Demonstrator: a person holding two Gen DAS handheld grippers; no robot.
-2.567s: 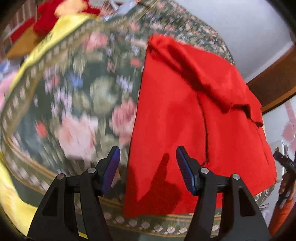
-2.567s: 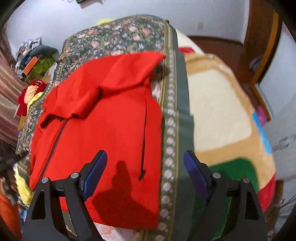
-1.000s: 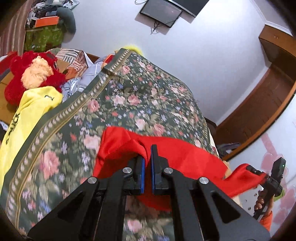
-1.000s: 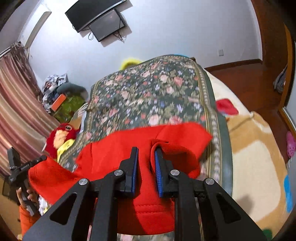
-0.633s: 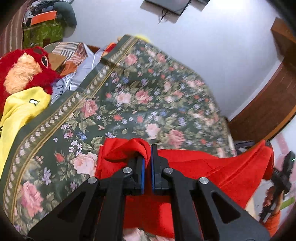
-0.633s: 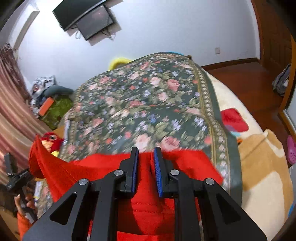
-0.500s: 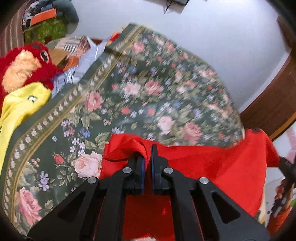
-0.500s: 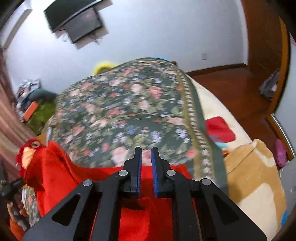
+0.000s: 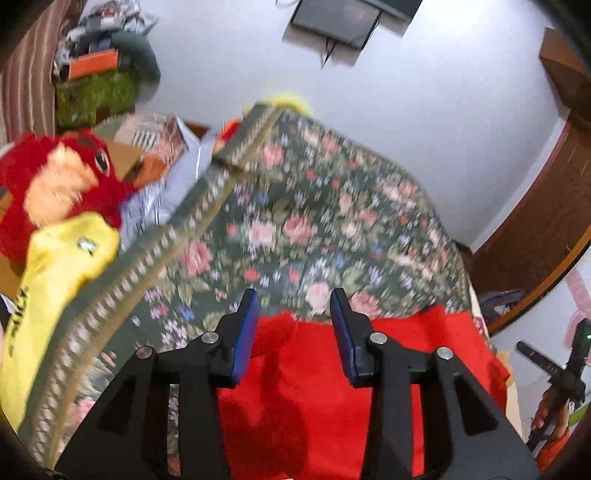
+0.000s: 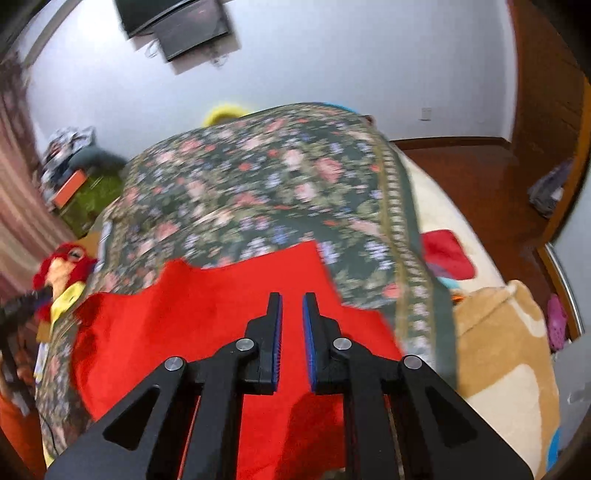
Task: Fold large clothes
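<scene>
Bed under a dark floral blanket (image 9: 314, 229) with a pale patterned border; beige blanket (image 10: 491, 332) along its right side. White wall carrying two dark screens (image 10: 177, 22); brown wooden floor and trim at right; striped curtain (image 9: 26, 81) at left. One red garment (image 10: 207, 325) spread flat on the near end of the floral blanket, its far edge uneven. One red plush toy (image 9: 55, 184) beside one yellow cloth (image 9: 51, 280) bearing dark lettering, blurred and unreadable. Left gripper (image 9: 293, 334) above the garment's left corner, fingers spread wide, nothing between them. Right gripper (image 10: 291, 339) over the garment, fingers narrowly parted, a slim gap showing red cloth behind, nothing pinched.
</scene>
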